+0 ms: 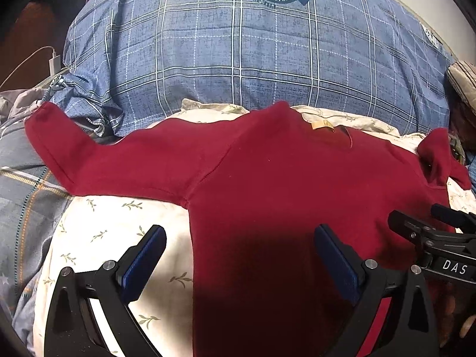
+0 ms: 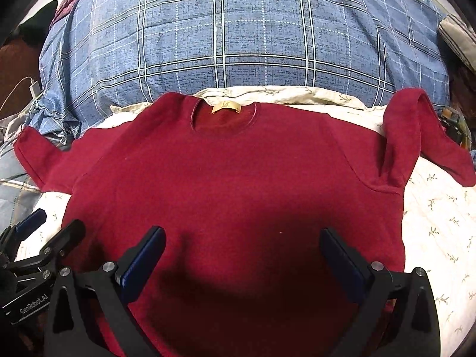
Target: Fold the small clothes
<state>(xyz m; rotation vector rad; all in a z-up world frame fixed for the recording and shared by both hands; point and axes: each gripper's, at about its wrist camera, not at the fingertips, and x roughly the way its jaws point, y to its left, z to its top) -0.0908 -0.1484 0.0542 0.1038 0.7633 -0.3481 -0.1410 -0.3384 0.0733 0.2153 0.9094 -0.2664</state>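
Observation:
A dark red sweater (image 1: 267, 178) (image 2: 238, 178) lies spread flat on a cream leaf-print sheet (image 1: 98, 232) (image 2: 440, 223), neck away from me with a tan label (image 2: 226, 107). Its left sleeve (image 1: 59, 148) stretches out to the side. The right sleeve (image 2: 416, 136) is bent and rumpled. My left gripper (image 1: 239, 258) hovers open over the sweater's lower left edge, nothing between its blue pads. My right gripper (image 2: 242, 261) hovers open over the lower middle of the body, also empty. Each gripper shows at the edge of the other's view: the right one (image 1: 440, 232), the left one (image 2: 38, 238).
A blue plaid quilt (image 1: 253, 53) (image 2: 253, 35) bulges behind the sweater. A white charger and cable (image 1: 53, 62) lie at the far left beside rumpled bedding. A striped cloth item (image 2: 458, 41) sits at the far right.

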